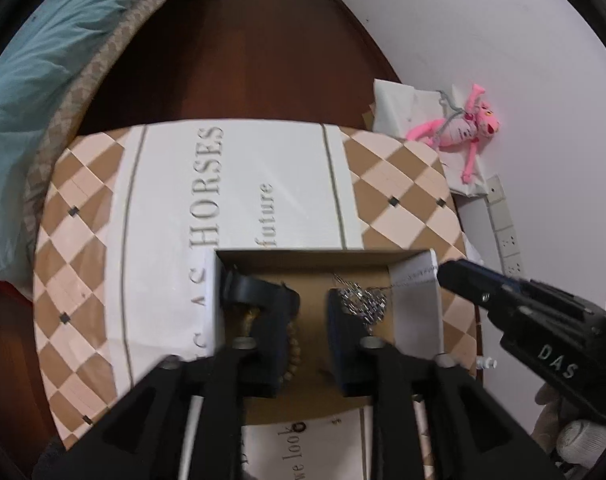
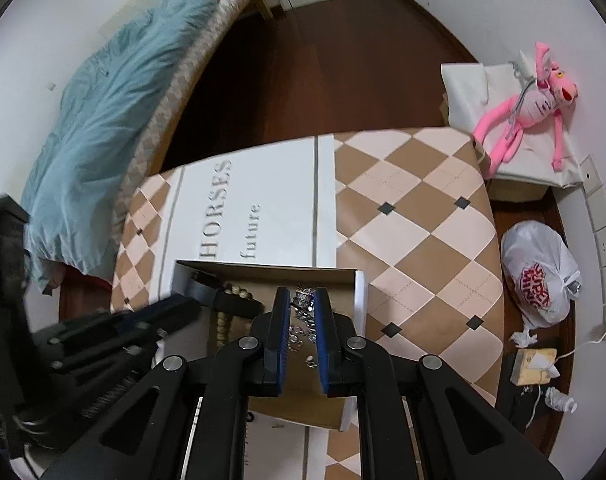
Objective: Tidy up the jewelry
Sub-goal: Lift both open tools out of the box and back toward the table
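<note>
Two tools work over one small cardboard box (image 1: pixel 417 304). The left tool (image 1: pixel 313 332) hangs above the box's inside with its fingers set apart at a moderate gap and nothing between them; its left finger covers part of a wooden bead bracelet (image 1: pixel 293 354), and its right finger overlaps the near-left edge of a silver heart pendant (image 1: pixel 363 304). A thin chain runs from that heart toward the box's right wall, where the tip of the right tool (image 1: pixel 457 274) comes in from the right.

Seen from the right wrist, the right tool (image 2: pixel 301 312) has its blue-padded fingers drawn narrow around a bunch of silver jewelry (image 2: pixel 303 306), with more loose silver pieces lying on the box floor just below; whether the pads actually pinch the metal I cannot tell. To its left in the same box (image 2: pixel 359 292) lie the wooden beads (image 2: pixel 223 322) and a dark round object against the far-left corner, and the left tool (image 2: pixel 175 308) reaches in from the left.

The box sits open at the near edge of the table (image 2: pixel 423 216), which wears a tan-and-cream diamond cloth with a white printed band reading "HORSES" and "future". Beyond the table is dark wooden floor. A bed with a teal quilt (image 2: pixel 115 120) lies to the left. At the far right a pink plush toy (image 2: pixel 531 108) rests on white cloth, and a knotted white plastic bag (image 2: pixel 539 280) sits on the floor near the wall sockets.
</note>
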